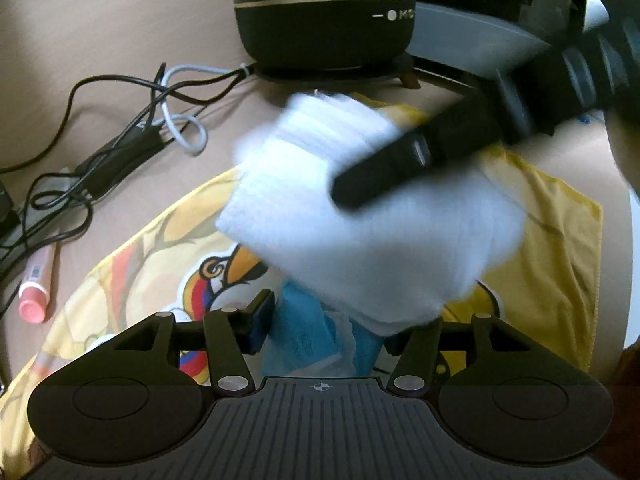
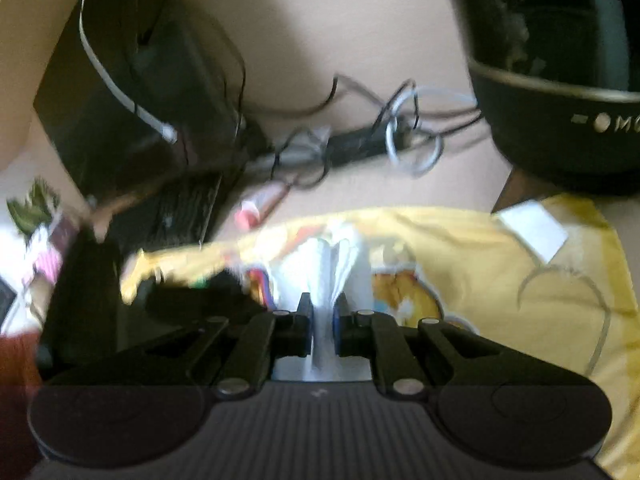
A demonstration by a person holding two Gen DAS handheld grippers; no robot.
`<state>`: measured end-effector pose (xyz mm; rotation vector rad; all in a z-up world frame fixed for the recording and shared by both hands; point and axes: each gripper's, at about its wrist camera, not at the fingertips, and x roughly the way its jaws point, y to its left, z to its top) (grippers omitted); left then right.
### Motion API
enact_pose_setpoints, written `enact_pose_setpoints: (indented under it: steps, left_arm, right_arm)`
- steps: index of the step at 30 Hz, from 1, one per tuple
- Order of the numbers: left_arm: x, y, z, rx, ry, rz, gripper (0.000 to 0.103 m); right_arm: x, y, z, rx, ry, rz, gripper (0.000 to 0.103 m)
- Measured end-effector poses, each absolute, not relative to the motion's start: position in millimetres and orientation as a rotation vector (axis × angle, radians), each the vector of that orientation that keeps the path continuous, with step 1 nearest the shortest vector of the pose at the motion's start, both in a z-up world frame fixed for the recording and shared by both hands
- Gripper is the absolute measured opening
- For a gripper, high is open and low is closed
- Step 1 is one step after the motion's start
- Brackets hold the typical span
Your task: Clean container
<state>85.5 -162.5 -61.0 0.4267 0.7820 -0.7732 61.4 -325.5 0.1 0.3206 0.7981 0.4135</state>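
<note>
My left gripper [image 1: 326, 322] points down at the bench [image 1: 120, 60]. Between its jaws sits a clear container [image 1: 308, 336] with something blue inside; the left pad lies against its side, the right pad is hidden under the white cloth [image 1: 372, 216], so I take it as a grip on the container but the far contact is not fully visible. The cloth hangs just ahead of and above the jaws, blurred, covering the container's top. A dark finger of my right gripper [image 1: 384, 172] crosses over the cloth from the upper right.

My right gripper [image 2: 322, 320] has its jaws pinched nearly together on a fold of the white cloth, which bunches up ahead of the pads and trails down between them.

Under both grippers lies a yellow towel [image 1: 552, 248] with a cartoon print, spread on the bench. Ahead of the left jaws stands a black appliance [image 1: 324, 28] with a gold band. Ahead and to the left of them: a tangle of cables [image 1: 132, 132] and a pink tube [image 1: 36, 288] lying flat, off the towel. A white label [image 2: 534, 226] sits on the towel, ahead and right of the right jaws. Right view is heavily blurred.
</note>
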Motion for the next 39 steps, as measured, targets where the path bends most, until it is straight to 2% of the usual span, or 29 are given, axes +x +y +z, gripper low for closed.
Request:
enact_pose_setpoints:
  steps: [9, 16, 17, 24, 26, 27, 29, 33, 39]
  left_arm:
    - [83.5, -166.9, -64.1, 0.427, 0.801, -0.804, 0.067]
    - [80.9, -165.7, -61.7, 0.365, 0.88, -0.903, 0.093]
    - [79.3, -165.3, -60.6, 0.356, 0.888, -0.923, 0.094]
    - [73.8, -171.7, -65.6, 0.426, 0.883, -0.88, 0.093]
    - [76.2, -170.7, -69.4, 0.438, 0.887, -0.847, 0.081]
    - [77.1, -169.4, -69.5, 0.438, 0.885, -0.837, 0.08]
    - [77.6, -166.6, -67.6, 0.435, 0.873, -0.828, 0.069]
    - [78.9, -160.6, -66.8, 0.416, 0.869, -0.816, 0.068]
    - [84.1, -160.6, -65.5, 0.437, 0.868, -0.833, 0.067]
  right_arm:
    - [54.4, -360.9, -1.0, 0.315, 0.814, 0.295, 0.011]
    - [50.0, -369.9, -27.6, 0.33, 0.911, 0.237, 0.014]
    - [49.2, -368.8, -31.0, 0.333, 0.921, 0.236, 0.014]
    - [49.7, -342.8, -27.4, 0.39, 0.872, 0.318, 0.013]
    - [52.6, -327.6, -19.8, 0.409, 0.847, 0.428, 0.013]
    - [54.5, -319.3, -17.0, 0.411, 0.843, 0.482, 0.013]
    - [58.9, -305.3, -19.1, 0.352, 0.864, 0.501, 0.013]
    - [68.7, -306.8, -24.5, 0.327, 0.88, 0.474, 0.011]
    - [79.3, -351.1, -31.5, 0.377, 0.904, 0.301, 0.014]
